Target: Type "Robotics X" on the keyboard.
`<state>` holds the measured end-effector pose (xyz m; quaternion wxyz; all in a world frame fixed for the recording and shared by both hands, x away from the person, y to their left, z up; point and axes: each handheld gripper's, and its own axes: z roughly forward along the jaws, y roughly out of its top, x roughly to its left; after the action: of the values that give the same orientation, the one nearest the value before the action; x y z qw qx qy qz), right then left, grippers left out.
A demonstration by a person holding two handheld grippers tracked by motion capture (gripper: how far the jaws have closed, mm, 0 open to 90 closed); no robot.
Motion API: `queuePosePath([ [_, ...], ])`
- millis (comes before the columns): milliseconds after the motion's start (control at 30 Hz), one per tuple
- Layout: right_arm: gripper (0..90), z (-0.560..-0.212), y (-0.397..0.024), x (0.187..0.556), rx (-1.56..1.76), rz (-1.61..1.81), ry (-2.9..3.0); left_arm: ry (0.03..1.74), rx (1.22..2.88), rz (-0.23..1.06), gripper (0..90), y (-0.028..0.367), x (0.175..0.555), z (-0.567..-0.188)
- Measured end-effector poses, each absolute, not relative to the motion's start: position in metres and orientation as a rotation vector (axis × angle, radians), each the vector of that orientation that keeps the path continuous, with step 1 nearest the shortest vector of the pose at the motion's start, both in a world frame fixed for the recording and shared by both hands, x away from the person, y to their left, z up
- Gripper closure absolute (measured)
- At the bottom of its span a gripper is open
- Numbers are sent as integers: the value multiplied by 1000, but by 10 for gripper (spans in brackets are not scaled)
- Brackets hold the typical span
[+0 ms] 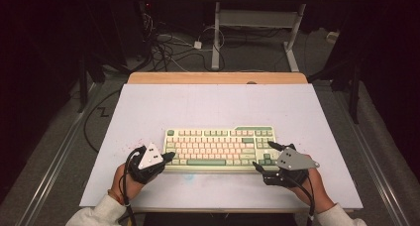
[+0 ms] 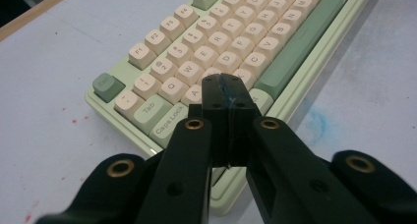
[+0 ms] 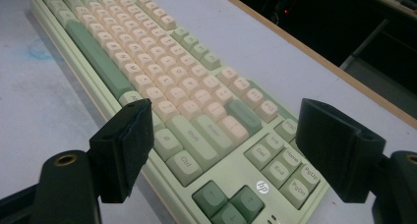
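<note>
Bare table [image 1: 208, 104] beyond keyboard [image 1: 220, 146]

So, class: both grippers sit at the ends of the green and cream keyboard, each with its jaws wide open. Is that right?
Not quite. The left gripper is shut, pads pressed together over the keyboard, as the left gripper view shows. Only the right gripper stands wide open.
</note>
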<state>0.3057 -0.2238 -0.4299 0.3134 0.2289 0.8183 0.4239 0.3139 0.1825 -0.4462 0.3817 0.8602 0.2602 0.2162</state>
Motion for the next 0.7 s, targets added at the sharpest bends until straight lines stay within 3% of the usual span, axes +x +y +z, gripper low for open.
queuePosePath([
  [700,233,-432,-223,309,617,1118,2165,523,2295,456,875,125,340,-438],
])
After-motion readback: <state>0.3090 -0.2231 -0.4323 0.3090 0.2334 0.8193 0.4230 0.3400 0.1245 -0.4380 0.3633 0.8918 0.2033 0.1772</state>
